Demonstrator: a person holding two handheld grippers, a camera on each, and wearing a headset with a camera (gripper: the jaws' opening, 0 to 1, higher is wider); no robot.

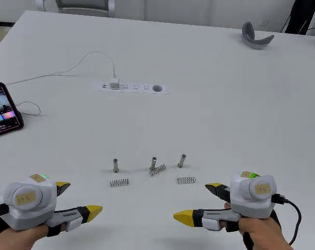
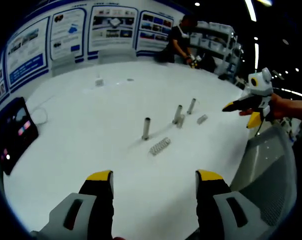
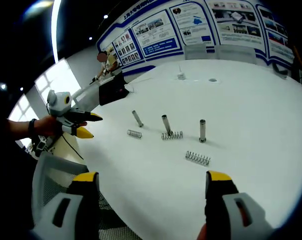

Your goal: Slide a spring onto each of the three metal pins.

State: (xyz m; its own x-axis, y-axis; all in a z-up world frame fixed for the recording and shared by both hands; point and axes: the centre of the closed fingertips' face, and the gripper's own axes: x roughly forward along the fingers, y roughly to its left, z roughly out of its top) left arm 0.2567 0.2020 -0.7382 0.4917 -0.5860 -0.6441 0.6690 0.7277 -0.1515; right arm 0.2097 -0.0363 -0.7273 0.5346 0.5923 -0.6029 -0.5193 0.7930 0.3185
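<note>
Three short silver metal pins stand in a row on the big white table (image 1: 225,114): the left pin (image 1: 116,165), the middle pin (image 1: 153,163) and the right pin (image 1: 182,160). Three little wire springs lie flat on the table, close to the pins on the side nearer the person. The left spring (image 1: 119,182) lies near the left pin. The middle spring (image 1: 157,170) lies just beside the foot of the middle pin, and I cannot tell if they touch. The right spring (image 1: 186,180) lies near the right pin.

The left gripper (image 1: 78,198) is low on the left, in a hand. Its two yellow-tipped jaws are wide apart with nothing between them. The right gripper (image 1: 198,202) is low on the right, in the other hand. Its jaws are wide apart too, with nothing between them. Both grippers point in toward the springs but are well apart from them.

Farther back lies a long white power strip (image 1: 134,87), and a thin white cable (image 1: 69,67) runs from it. A dark tablet (image 1: 2,109) with a bright screen lies at the left edge. A grey curved band (image 1: 255,36) lies far back on the right.
</note>
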